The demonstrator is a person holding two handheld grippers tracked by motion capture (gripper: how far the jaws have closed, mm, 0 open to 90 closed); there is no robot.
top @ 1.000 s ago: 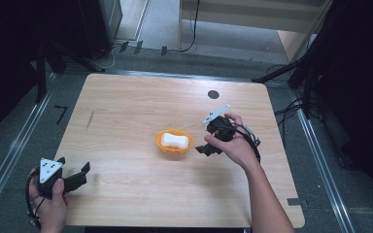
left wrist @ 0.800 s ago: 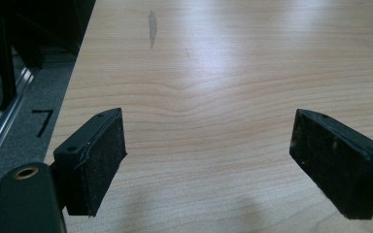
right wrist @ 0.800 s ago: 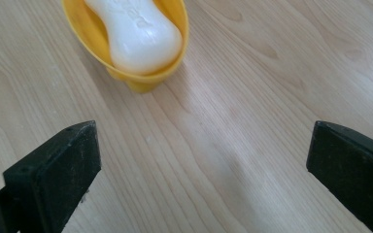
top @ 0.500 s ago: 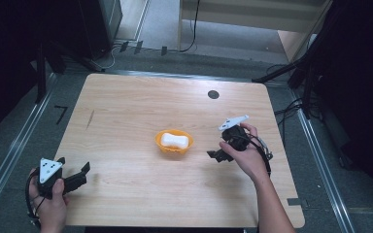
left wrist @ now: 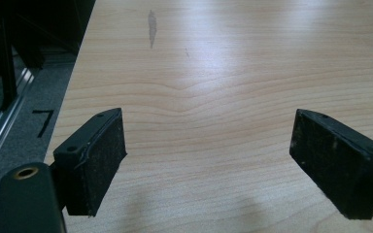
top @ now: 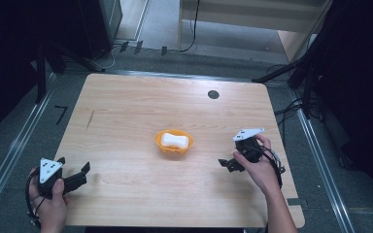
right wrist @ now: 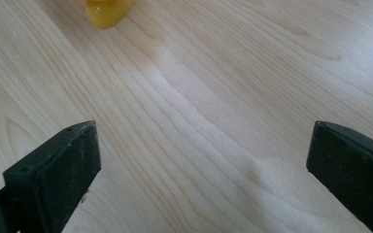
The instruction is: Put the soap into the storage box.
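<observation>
One shallow orange plastic bowl (top: 174, 143) sits near the middle of the pale wooden table (top: 126, 111), and it serves as the landmark here. Inside it lies one white, bone-shaped block (top: 174, 141), resting flat on the bowl's floor and touched by neither tool.

Two hand-held black grippers are in play. The right gripper (top: 229, 164) is to the right of the bowl and a little nearer the person, well apart from it, held low over the wood by the right hand (top: 256, 162). Its jaws stand wide apart with nothing between them, and they point roughly back toward the bowl; in the right gripper view bare wood fills the gap, and the bowl's orange edge shows at the top left, far beyond the jaw tips.

The left gripper (top: 84, 170) is to the left of the bowl and nearer the person, close to the table's near left corner, farther from the bowl than the right one. The left hand (top: 48, 201) holds it. Its jaws are likewise spread wide and empty, with only wood grain between them.

One small dark round disc (top: 213, 94) lies beyond the bowl, toward the table's far edge.
</observation>
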